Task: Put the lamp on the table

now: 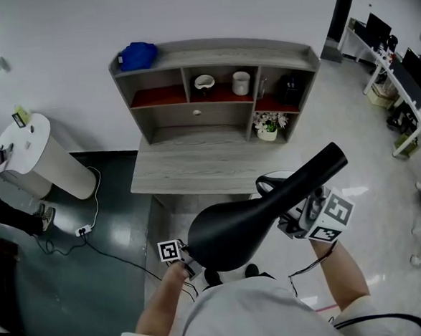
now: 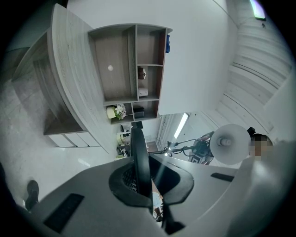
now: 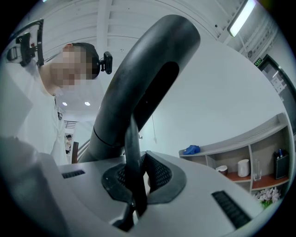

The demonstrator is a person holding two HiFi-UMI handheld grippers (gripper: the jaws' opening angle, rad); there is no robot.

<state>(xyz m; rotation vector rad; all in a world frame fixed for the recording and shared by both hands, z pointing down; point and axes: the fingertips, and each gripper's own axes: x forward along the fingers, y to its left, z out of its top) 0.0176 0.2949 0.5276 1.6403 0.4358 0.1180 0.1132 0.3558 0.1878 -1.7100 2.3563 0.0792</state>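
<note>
Lamp (image 1: pixel 250 218) clamped between left gripper (image 1: pixel 190 261) and right gripper (image 1: pixel 293 220)

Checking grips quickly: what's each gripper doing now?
Left gripper: jaws shut on a thin edge of the black lamp.
Right gripper: jaws shut on the same lamp.

White shirt (image 1: pixel 242 309), grey right claw (image 3: pixel 134 183) with black-and-white marker cube (image 1: pixel 334 216)

A grey wooden surface (image 1: pixel 196 168) with a shelf unit (image 1: pixel 210 56) stands against a white wall (image 1: pixel 57 38). The floor (image 1: pixel 367 153) is pale and glossy, with desks (image 1: pixel 406 92) at right.
</note>
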